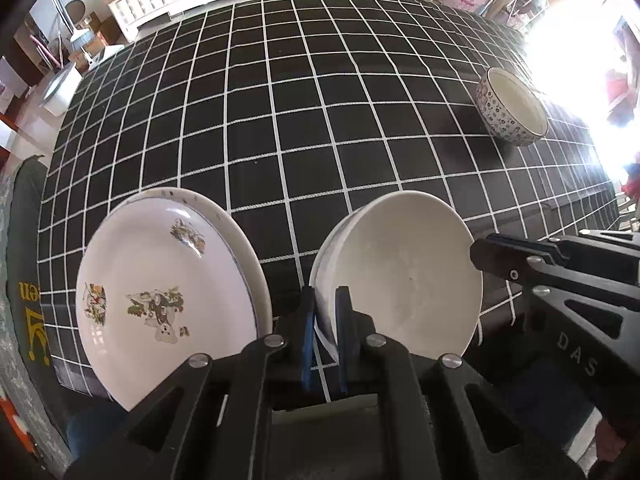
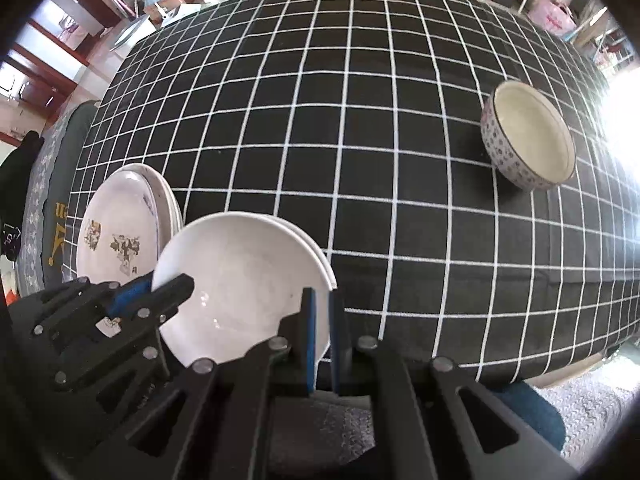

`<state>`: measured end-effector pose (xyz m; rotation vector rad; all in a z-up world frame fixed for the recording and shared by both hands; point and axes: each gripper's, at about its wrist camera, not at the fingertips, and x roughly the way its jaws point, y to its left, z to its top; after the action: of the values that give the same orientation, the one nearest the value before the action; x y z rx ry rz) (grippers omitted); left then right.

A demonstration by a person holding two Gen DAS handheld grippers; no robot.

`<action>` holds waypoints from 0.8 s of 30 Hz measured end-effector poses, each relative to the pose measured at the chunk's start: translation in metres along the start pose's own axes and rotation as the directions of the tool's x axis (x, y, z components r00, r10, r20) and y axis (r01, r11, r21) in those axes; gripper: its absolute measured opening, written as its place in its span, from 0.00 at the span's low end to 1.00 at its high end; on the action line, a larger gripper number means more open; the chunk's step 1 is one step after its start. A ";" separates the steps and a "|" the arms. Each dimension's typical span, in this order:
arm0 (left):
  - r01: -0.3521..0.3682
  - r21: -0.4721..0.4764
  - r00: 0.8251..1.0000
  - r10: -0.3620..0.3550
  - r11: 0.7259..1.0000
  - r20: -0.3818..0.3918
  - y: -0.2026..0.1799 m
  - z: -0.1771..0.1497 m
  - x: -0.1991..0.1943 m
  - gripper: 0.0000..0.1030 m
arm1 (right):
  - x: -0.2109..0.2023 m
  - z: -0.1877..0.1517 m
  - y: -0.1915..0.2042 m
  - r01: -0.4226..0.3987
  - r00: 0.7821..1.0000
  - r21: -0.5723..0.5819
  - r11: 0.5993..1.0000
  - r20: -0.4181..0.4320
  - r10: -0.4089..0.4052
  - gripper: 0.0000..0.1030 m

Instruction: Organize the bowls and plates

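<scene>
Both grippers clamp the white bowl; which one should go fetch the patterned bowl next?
Right, probably. The patterned bowl sits off to the right gripper's side; the left gripper is nearer the plates.

Strong daylight floods in from the far right, blowing the right edge of both views out to white. The checked cloth (image 1: 280, 120) is sharp and evenly lit; its grid lines bow outward with the fisheye. The patterned bowl (image 2: 528, 136) casts a soft shadow to its left. Corners fall into black vignette. Glare spots sit on the plate (image 1: 160, 300).
</scene>
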<state>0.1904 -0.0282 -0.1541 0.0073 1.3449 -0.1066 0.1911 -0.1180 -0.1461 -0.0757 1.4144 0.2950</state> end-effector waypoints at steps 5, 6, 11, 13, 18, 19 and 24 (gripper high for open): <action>0.013 -0.002 1.000 -0.013 1.000 -0.003 0.001 0.003 -0.001 0.08 | 0.008 -0.001 -0.005 -0.002 1.000 0.012 1.000 -0.014 0.002 0.08; 0.014 0.002 1.000 -0.014 1.000 -0.001 0.001 0.003 -0.001 0.08 | 0.009 -0.002 -0.006 -0.003 1.000 0.015 1.000 -0.017 0.003 0.08; 0.027 0.002 1.000 -0.027 1.000 -0.003 0.002 0.003 0.000 0.08 | 0.013 -0.004 -0.008 -0.007 1.000 0.025 1.000 -0.030 0.008 0.08; 0.037 -0.007 0.999 -0.037 0.999 -0.009 0.004 0.004 0.003 0.08 | 0.013 -0.004 -0.008 -0.008 0.999 0.026 1.000 -0.033 0.009 0.08; 0.053 -0.020 0.998 -0.054 0.998 -0.015 0.010 0.003 0.010 0.08 | 0.015 -0.003 -0.006 -0.009 0.999 0.025 1.000 -0.040 0.010 0.08; 0.058 -0.021 0.998 -0.058 0.998 -0.016 0.011 0.004 0.010 0.09 | 0.015 -0.003 -0.006 -0.006 0.999 0.024 1.000 -0.040 0.007 0.08; 0.063 -0.021 0.997 -0.064 0.998 -0.031 0.012 0.005 0.016 0.09 | 0.016 -0.002 -0.007 -0.010 0.999 0.029 1.000 -0.042 0.012 0.08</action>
<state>0.1996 -0.0183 -0.1691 -0.0506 1.3783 -0.1474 0.1933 -0.1230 -0.1628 -0.0504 1.4609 0.2831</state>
